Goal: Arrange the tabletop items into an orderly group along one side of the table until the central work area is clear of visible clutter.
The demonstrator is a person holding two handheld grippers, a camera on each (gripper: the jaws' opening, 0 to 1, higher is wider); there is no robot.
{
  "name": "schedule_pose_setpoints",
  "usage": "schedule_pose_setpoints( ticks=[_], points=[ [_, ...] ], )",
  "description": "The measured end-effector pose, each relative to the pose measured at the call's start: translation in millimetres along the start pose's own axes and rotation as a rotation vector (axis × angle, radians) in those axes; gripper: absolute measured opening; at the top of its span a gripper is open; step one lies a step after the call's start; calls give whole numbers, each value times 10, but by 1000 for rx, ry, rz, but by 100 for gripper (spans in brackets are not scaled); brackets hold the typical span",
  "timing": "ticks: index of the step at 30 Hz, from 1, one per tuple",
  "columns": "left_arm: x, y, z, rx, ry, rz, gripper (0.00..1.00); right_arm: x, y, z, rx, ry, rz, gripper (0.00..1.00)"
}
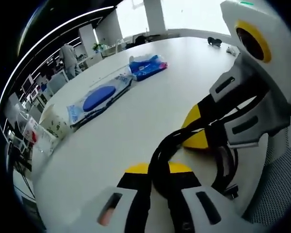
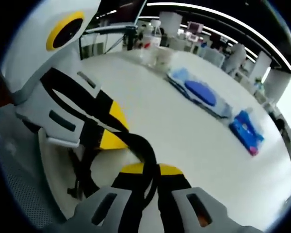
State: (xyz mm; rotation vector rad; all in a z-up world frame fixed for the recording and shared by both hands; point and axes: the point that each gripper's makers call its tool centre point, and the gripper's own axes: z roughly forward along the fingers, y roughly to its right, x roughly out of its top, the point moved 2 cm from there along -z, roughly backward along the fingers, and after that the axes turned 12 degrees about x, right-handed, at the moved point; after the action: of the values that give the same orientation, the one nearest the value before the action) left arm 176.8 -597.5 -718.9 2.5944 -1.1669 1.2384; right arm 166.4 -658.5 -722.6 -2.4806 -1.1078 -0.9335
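A black cable [image 1: 161, 145] loops above the near edge of the white table [image 1: 136, 111], and both grippers hold it. My left gripper [image 1: 157, 168] is shut on one bend of it. From the right, my right gripper [image 1: 195, 128] comes in shut on the cable [image 2: 145, 145] a little further along. In the right gripper view, the right gripper [image 2: 153, 170] clamps the cable at the bottom, and the left gripper [image 2: 114, 127] reaches in from the left. A wipes pack [image 1: 99, 99] with a blue lid and a blue packet [image 1: 148, 65] lie in a row along the table's far side.
A white and green carton [image 1: 53, 124] stands at the table's edge beyond the wipes pack [image 2: 201, 92]. The blue packet [image 2: 247, 128] lies past it. A small black object [image 1: 214, 41] sits at the far end. Grey mesh of a chair [image 1: 281, 170] is close by the grippers.
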Motion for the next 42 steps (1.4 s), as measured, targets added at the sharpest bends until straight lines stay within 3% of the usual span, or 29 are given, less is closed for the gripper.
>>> schedule_pose_setpoints(
  ticks=[8,11,31,42],
  points=[
    [130,-26,-40,-7,16,-21,7,56,72,-80,-10,20,-6,3],
    [257,-44,-46,-21,41,-116,7,95,187,-151,-18,63,19,3],
    [906,-210,152,-53,106,-71,6,365,755,-333,-104,115,61,3],
    [1136,-288,373,-67,116,-47,6,432,1062,-314,-120,127,111,3]
  ],
)
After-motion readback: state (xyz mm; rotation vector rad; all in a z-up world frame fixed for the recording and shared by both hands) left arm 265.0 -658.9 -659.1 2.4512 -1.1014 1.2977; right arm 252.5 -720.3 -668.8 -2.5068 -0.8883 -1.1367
